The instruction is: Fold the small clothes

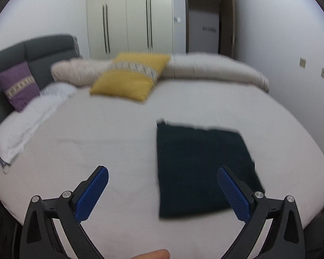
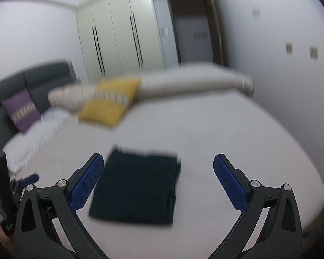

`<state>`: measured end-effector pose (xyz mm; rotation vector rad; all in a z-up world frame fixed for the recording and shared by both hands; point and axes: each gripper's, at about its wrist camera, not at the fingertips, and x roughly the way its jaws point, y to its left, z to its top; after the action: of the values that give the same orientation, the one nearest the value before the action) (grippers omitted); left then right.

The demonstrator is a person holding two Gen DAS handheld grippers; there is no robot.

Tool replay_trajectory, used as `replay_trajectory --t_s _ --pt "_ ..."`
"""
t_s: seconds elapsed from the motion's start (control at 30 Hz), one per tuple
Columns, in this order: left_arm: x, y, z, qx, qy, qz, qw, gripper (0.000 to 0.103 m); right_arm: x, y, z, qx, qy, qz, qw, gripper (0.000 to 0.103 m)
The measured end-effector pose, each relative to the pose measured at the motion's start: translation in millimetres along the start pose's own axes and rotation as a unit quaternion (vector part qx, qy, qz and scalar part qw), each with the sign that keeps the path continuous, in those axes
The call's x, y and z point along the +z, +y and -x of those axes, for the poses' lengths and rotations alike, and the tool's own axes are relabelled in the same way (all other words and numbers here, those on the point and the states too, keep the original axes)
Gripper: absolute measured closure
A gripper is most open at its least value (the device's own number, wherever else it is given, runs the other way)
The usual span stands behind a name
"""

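A dark folded garment (image 1: 196, 168) lies flat as a neat rectangle on the white bed sheet (image 1: 110, 133); in the right wrist view the garment (image 2: 138, 185) sits low and centre. My left gripper (image 1: 162, 174) hangs above the bed, open wide, its blue pads (image 1: 92, 194) empty, the garment below and towards its right finger. My right gripper (image 2: 158, 164) is also open wide above the bed with nothing between its blue pads (image 2: 229, 183); the garment lies beneath, nearer its left finger. Both views are blurred.
A yellow cushion (image 1: 129, 75) and a rolled beige duvet (image 1: 216, 69) lie at the bed's far side. A purple cushion (image 1: 17, 86) leans on the grey headboard (image 1: 32, 51) beside a white pillow (image 1: 32, 116). Wardrobe doors (image 1: 127, 17) stand behind. The left gripper's body (image 2: 0, 185) shows at the right view's edge.
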<state>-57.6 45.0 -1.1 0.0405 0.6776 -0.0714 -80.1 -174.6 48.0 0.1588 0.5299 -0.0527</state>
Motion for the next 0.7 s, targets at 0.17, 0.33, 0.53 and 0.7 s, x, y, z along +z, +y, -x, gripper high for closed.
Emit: replay_trajectory --t_s 0.17,0.33,0.53,0.7 --pt "-27.9 -0.9 -38.9 0.013 0.054 0.005 0.9984 0.0 -41.1 3.7 -50.8 -0.019 0.077 -0.008 0.997 0.0" --pt "-42.1 1.8 -53.1 0.015 0.064 0.014 0.9977 0.0 -80.0 13.7 -86.9 -0.053 0.095 0.032 0.994 0.0" --pt "-50.3 1.8 -63.4 0.019 0.072 0.016 0.9971 0.0 -104.7 11.0 -119.1 -0.057 0.121 0.025 0.991 0.0" --pt "-52.2 2.9 -64.1 0.016 0.073 0.02 0.997 0.0 -101.5 10.5 -115.4 -0.058 0.113 0.033 0.991 0.0"
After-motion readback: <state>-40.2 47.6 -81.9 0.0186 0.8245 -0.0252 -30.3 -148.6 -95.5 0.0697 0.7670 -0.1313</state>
